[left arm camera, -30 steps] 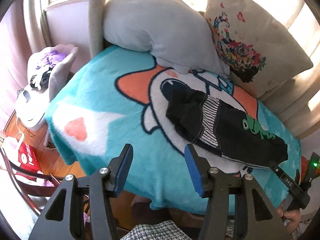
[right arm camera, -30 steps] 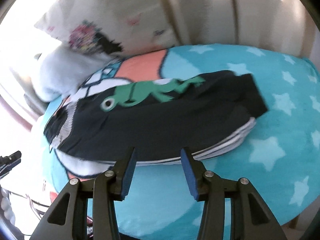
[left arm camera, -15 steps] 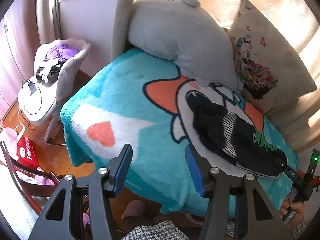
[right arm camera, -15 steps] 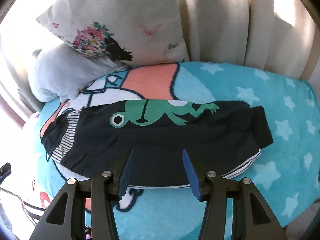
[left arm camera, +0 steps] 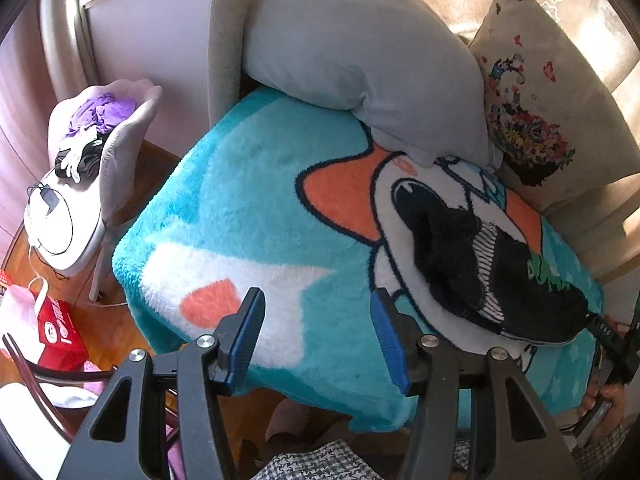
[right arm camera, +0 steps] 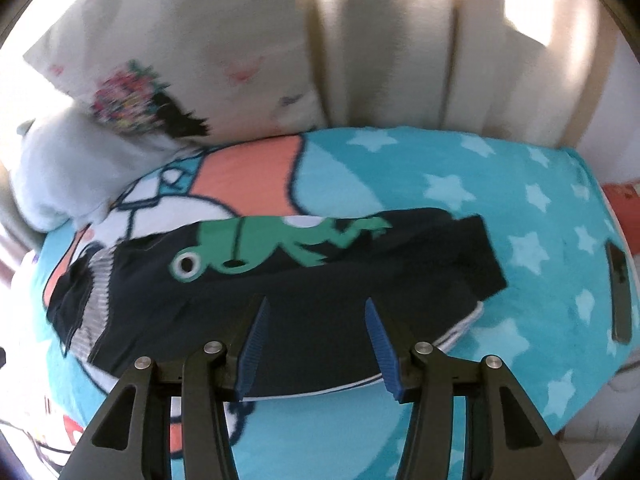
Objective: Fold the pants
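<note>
Pants (right arm camera: 280,280), dark ones with a green frog (right arm camera: 280,240) on them, lie flat on the fluffy teal blanket (right arm camera: 520,208) that covers the bed. They sit toward the pillow end, with the striped waistband (right arm camera: 98,304) near the left edge and the leg cuff (right arm camera: 476,256) pointing at the starry right side. I think they are already folded leg over leg, since I see only one leg shape with a white seam line along the near side. My right gripper (right arm camera: 316,332) hangs just over the near side of the pants, its jaws about half wide with nothing between them. I judge it is there so I can check the fold or grab the cuff end next. My left gripper (left arm camera: 316,340) is also half wide and holds nothing. It hangs over the near edge of the blanket, well apart from the pants, so it stays out of the way. A gray plush pillow (left arm camera: 360,52) and a flowered cushion (left arm camera: 540,92) lean at the far edge.
</note>
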Action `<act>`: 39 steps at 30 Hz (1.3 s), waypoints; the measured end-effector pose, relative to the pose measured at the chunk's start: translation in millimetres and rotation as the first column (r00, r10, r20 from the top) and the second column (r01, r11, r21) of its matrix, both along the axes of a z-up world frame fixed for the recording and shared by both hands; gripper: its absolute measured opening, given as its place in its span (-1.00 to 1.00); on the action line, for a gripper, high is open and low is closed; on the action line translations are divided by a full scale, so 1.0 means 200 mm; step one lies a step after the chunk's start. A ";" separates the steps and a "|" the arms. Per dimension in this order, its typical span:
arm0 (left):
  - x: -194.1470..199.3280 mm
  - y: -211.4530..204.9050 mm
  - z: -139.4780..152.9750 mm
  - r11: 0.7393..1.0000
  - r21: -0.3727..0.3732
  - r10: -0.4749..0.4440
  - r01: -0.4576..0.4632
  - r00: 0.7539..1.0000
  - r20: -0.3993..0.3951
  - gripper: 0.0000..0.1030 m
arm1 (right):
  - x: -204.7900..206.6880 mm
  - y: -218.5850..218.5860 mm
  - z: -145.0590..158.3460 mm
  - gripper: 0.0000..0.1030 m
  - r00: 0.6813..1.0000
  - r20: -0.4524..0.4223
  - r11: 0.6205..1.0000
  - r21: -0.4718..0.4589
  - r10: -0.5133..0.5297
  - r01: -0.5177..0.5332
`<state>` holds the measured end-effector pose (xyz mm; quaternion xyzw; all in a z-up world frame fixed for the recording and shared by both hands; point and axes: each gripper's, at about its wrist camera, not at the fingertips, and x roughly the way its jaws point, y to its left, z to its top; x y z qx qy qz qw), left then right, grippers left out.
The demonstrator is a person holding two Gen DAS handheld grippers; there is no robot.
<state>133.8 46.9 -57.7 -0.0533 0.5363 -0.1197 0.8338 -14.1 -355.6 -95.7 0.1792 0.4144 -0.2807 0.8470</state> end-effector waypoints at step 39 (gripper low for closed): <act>-0.10 -2.08 0.01 0.657 -0.216 -0.752 0.722 0.647 -0.125 0.04 | -0.36 -0.57 -0.25 0.21 0.977 0.162 0.933 0.352 -0.136 0.072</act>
